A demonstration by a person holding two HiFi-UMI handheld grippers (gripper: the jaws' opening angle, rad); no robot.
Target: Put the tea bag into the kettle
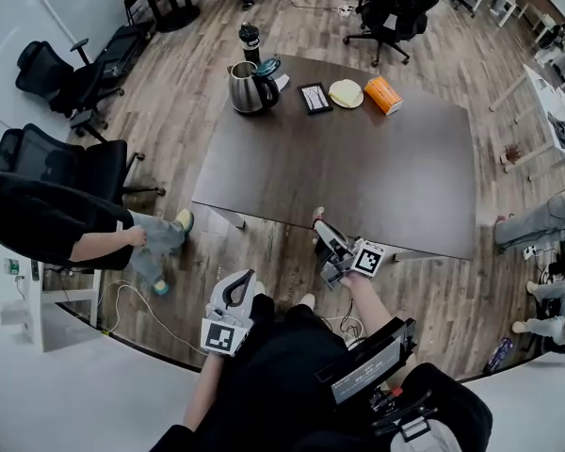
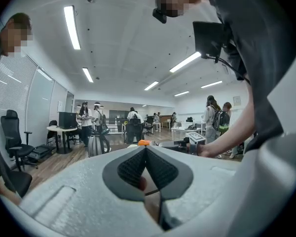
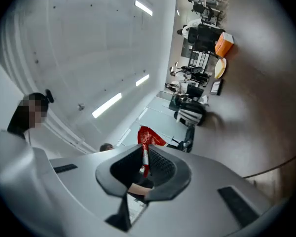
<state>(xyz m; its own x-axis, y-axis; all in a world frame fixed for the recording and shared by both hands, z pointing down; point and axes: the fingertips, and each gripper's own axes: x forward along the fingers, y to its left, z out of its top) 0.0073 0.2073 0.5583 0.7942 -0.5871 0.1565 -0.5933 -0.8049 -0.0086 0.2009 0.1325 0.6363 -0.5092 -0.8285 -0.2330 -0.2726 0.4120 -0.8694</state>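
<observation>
Closest to the lens, over my dark lap, my left gripper (image 1: 236, 288) points toward the table (image 1: 377, 186). Its jaws are pressed together with nothing between them, and its own view shows the ribbed pads (image 2: 133, 166) meeting at the tip. To its right, my right gripper (image 1: 320, 224) is held at the table's near edge. Its jaws are narrowed onto the tea bag (image 3: 148, 137), a red sachet pinched between the pads and poking out beyond them. Farther off, at far left, a seated person (image 1: 38, 219) in black rests on an office chair (image 1: 71, 163) beside the table. The kettle (image 1: 250, 88), steel with a black handle, stands at the table's far-left corner, well apart from the bag. A black bottle (image 1: 250, 40) stands just behind the kettle. Along the far edge to its right lie a dark framed card (image 1: 314, 97), a pale plate (image 1: 346, 93) and an orange packet (image 1: 383, 94).
</observation>
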